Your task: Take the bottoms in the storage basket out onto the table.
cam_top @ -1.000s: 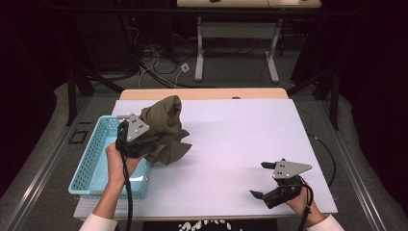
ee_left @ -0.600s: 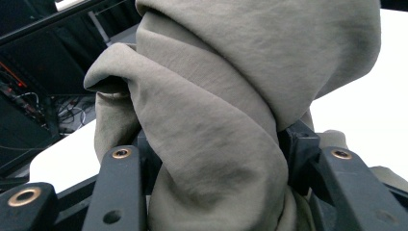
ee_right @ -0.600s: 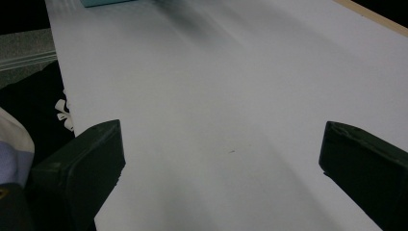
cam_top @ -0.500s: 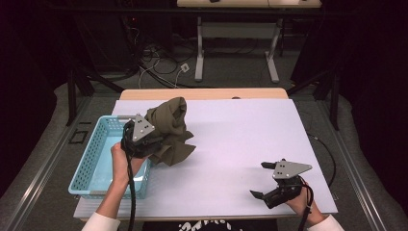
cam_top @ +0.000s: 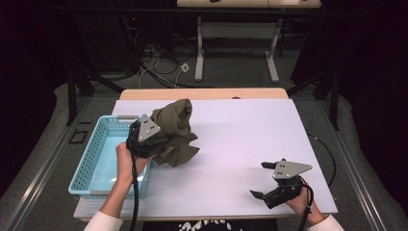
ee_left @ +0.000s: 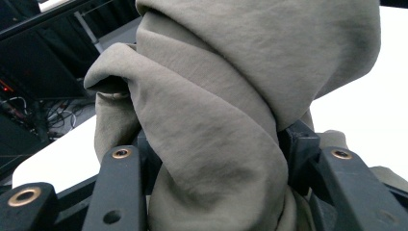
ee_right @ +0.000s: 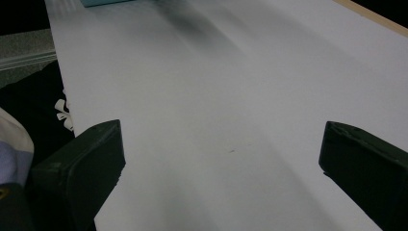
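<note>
1. The left hand-held gripper (cam_top: 153, 139) is clamping a bunched olive-green cloth (cam_top: 175, 130), with its jaws pressing into the folds from both sides (the left gripper view is showing the fabric (ee_left: 231, 110) squeezed tight between them).
2. The cloth is sitting at the left of the worktop (cam_top: 240, 139), partly lifted; its top is rising above the gripper while its lower folds are draping onto the white surface just right of the gripper.
3. A light blue basket (cam_top: 94, 163) is lying at the left near edge of the worktop, just beside the left hand (cam_top: 126, 161), with the cloth at its far right corner.
4. The right hand-held gripper (cam_top: 262, 180) is resting near the right near corner of the worktop, well apart from the cloth, its jaws standing wide apart with nothing between them (in the right gripper view, bare white surface (ee_right: 226, 120) is lying between the two black jaws).
</note>
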